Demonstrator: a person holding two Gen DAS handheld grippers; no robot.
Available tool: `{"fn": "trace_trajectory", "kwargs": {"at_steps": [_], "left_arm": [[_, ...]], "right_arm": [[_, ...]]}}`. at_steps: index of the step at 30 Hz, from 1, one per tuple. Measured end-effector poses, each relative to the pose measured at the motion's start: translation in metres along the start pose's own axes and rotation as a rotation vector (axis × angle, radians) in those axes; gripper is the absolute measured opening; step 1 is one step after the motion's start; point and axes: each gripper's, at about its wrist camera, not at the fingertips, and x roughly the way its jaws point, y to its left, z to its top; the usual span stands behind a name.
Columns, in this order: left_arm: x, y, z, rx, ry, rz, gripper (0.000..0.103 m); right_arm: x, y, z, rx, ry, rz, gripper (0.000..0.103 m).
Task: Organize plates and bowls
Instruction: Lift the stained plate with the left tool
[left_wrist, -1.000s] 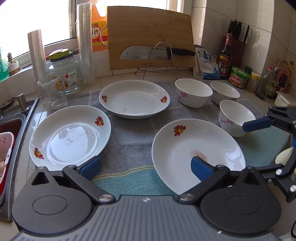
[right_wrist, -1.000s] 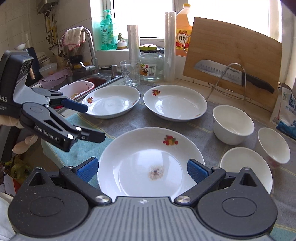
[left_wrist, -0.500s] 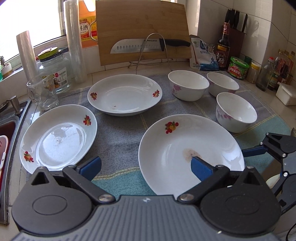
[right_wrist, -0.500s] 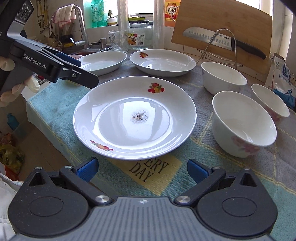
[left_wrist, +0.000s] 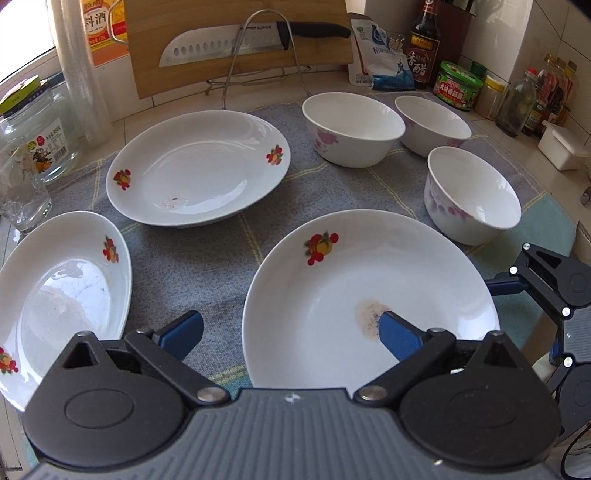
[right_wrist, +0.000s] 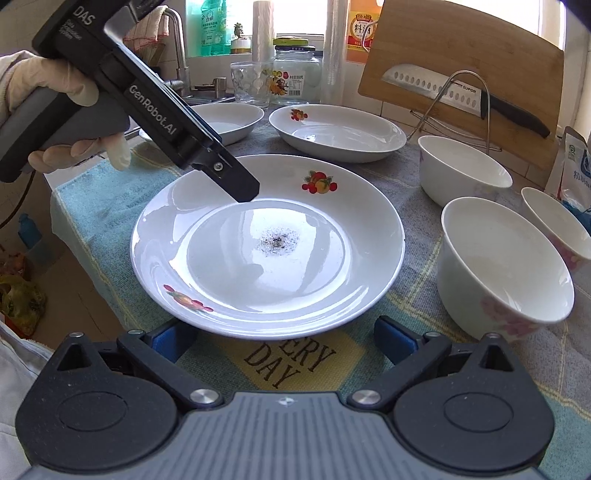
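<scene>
On the tabletop (left_wrist: 207, 258) nothing's stacked yet: three plates (left_wrist: 365, 295), three bowls (left_wrist: 469, 192) sit apart, left gripper (left_wrist: 291, 332) jaws just narrowing around the near plate's rim without touching, right gripper (right_wrist: 280, 338) jaws wide, empty.

Three plates lie on the towel (left_wrist: 207, 254) in front of me: the near plate (left_wrist: 369, 306) right before me, one plate (left_wrist: 62, 295) to its left, one plate (left_wrist: 199, 170) behind. Three bowls (left_wrist: 354, 129) sit to the right, and the cutting board (left_wrist: 236, 44) stands behind them all.

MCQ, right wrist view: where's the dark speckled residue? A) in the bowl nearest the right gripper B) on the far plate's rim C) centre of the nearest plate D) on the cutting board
C: the dark speckled residue sits in the middle of the nearest plate; the bowl beside it looks clean.
</scene>
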Motion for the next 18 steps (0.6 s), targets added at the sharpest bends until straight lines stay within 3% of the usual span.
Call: {"fn": "trace_trajectory", "kwargs": {"at_steps": [8, 18], "left_arm": [[0.025, -0.008, 0.014, 0.123, 0.085, -0.074, 0.093], [0.034, -0.004, 0.019, 0.171, 0.145, -0.14, 0.086]], "right_arm": [[0.0, 0.002, -0.004, -0.006, -0.043, 0.004, 0.103], [0.003, 0.005, 0.001, -0.006, -0.035, 0.006, 0.103]]}}
